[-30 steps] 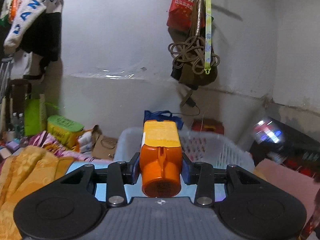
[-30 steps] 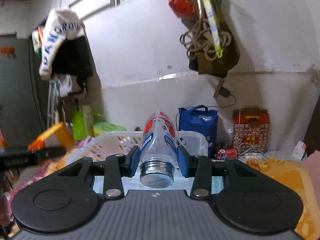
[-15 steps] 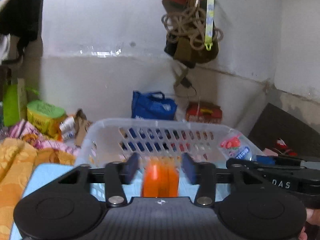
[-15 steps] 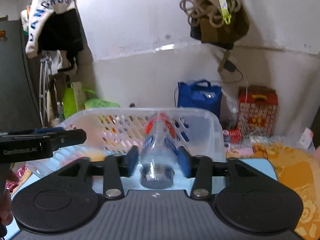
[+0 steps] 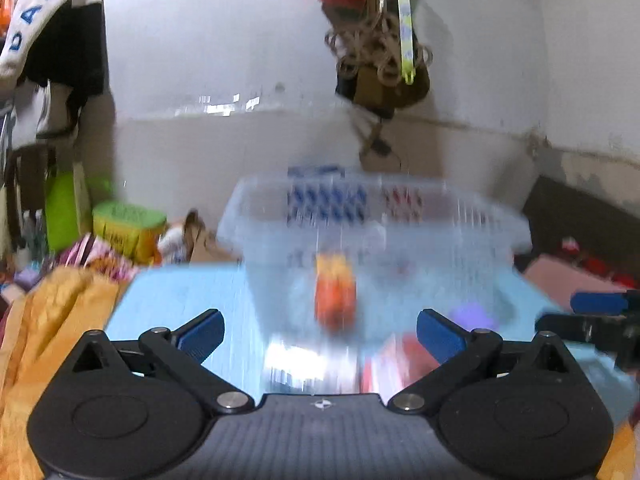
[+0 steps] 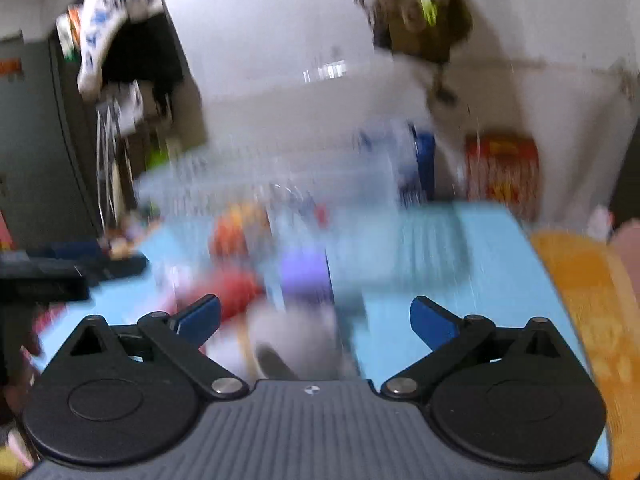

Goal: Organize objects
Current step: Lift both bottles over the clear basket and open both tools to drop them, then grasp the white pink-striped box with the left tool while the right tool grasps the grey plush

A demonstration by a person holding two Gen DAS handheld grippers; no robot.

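Note:
Both views are motion-blurred. A white slotted plastic basket stands on a light blue mat. An orange container with a yellow top lies inside the basket, ahead of my left gripper, which is open and empty. My right gripper is open and empty. The basket is ahead of it, with the orange container and a blurred clear bottle inside. The right gripper's tip shows at the right edge of the left wrist view.
Blurred red and purple items lie on the mat near the basket. Yellow cloth lies left and right of the mat. A blue bag and a red box stand by the wall.
Both grippers opened and pulled back from the basket. The orange container and the bottle left the fingers and now lie in the basket.

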